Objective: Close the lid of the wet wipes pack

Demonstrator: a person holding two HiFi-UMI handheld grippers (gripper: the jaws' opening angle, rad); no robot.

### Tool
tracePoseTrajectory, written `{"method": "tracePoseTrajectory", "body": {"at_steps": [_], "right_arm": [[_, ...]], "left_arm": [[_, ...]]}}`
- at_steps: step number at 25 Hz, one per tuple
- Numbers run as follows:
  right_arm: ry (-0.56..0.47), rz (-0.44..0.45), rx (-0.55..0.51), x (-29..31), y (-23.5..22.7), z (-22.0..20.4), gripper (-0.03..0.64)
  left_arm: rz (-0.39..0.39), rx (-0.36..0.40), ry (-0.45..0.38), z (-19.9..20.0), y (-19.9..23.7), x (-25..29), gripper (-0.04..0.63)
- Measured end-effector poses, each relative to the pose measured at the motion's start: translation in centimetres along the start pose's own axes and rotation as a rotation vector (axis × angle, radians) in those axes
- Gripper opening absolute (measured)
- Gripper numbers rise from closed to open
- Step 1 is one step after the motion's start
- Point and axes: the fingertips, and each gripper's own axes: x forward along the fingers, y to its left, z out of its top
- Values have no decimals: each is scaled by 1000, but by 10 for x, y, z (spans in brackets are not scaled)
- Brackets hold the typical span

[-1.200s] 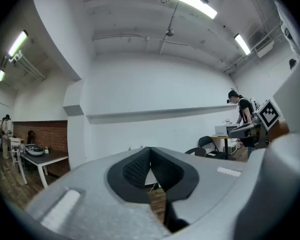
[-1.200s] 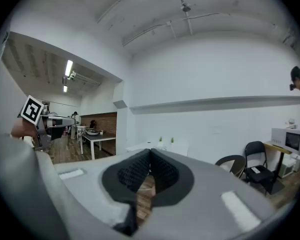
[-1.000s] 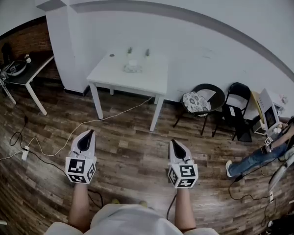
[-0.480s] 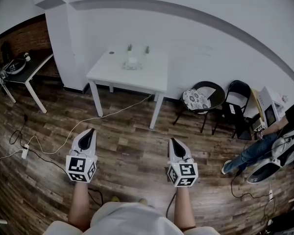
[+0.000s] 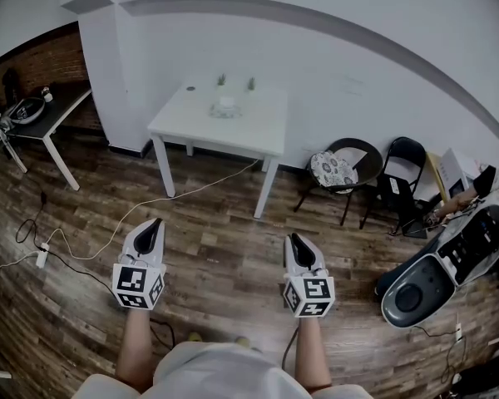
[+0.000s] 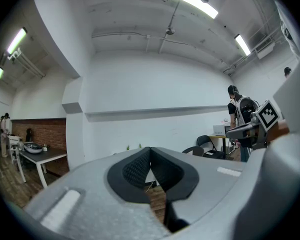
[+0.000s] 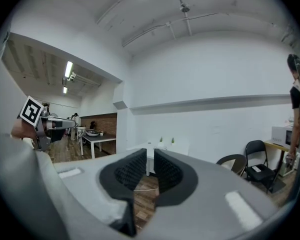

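Note:
The wet wipes pack (image 5: pixel 225 109) is a small pale thing on the white table (image 5: pixel 258 140) against the far wall, well beyond both grippers. Its lid is too small to make out. My left gripper (image 5: pixel 152 224) hangs over the wooden floor, pointing toward the table; in the left gripper view its black pads (image 6: pixel 138 165) meet at the tip, so it is shut and empty (image 6: pixel 149 149). My right gripper (image 5: pixel 296 240) is held beside it at the same height. Its jaws have just been opening, and a narrow gap with nothing in it shows between them (image 7: pixel 150 155).
A dark side table (image 5: pixel 46 116) stands at the left. Two black chairs (image 5: pixel 349 166) (image 5: pixel 404 177) line the wall on the right. Cables (image 5: pixel 133 217) trail across the floor. A large grey and black object (image 5: pixel 445 264) juts in at the right edge. A person (image 6: pixel 236 115) stands further off.
The right gripper's jaws have parted a little. At the right edge the seated person has slipped out of view and a large grey object has come in. Both grippers stayed in place.

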Motion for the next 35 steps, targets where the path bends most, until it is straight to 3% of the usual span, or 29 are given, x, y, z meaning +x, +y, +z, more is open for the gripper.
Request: {"method": "tracePoseTrajectory", "body": {"at_steps": [14, 35], "right_arm": [[15, -12, -1, -2, 10, -3, 77], [6, -65, -15, 24, 79, 0, 77]], "left_arm": [[-19, -10, 7, -6, 4, -5, 6], [-113, -9, -10, -20, 65, -7, 6]]}}
